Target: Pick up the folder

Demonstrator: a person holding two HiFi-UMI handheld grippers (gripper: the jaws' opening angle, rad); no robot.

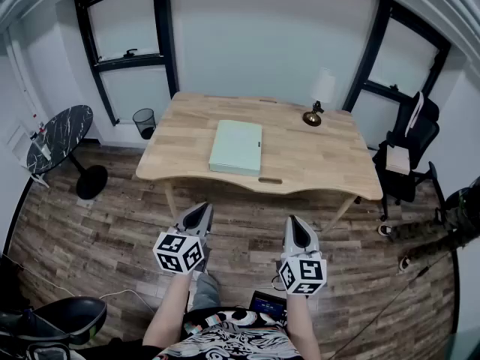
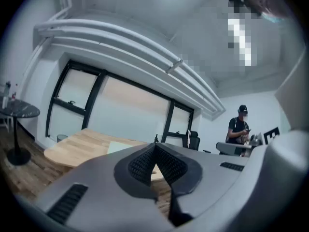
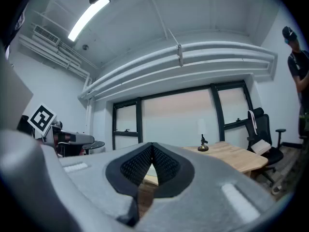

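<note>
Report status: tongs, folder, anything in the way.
Left tongs and right tongs shut, empty, held level short of the light wooden table. Pale green flat folder lies untouched mid-table. Nothing between; small brass ornament stands off to its right.

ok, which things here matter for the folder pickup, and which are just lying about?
Job: folder, flat on the wooden table; left claw and right claw, both shut, empty, short of the table.
Lying about: small brass object on the table, waste bin, round dark side table, black office chair.
</note>
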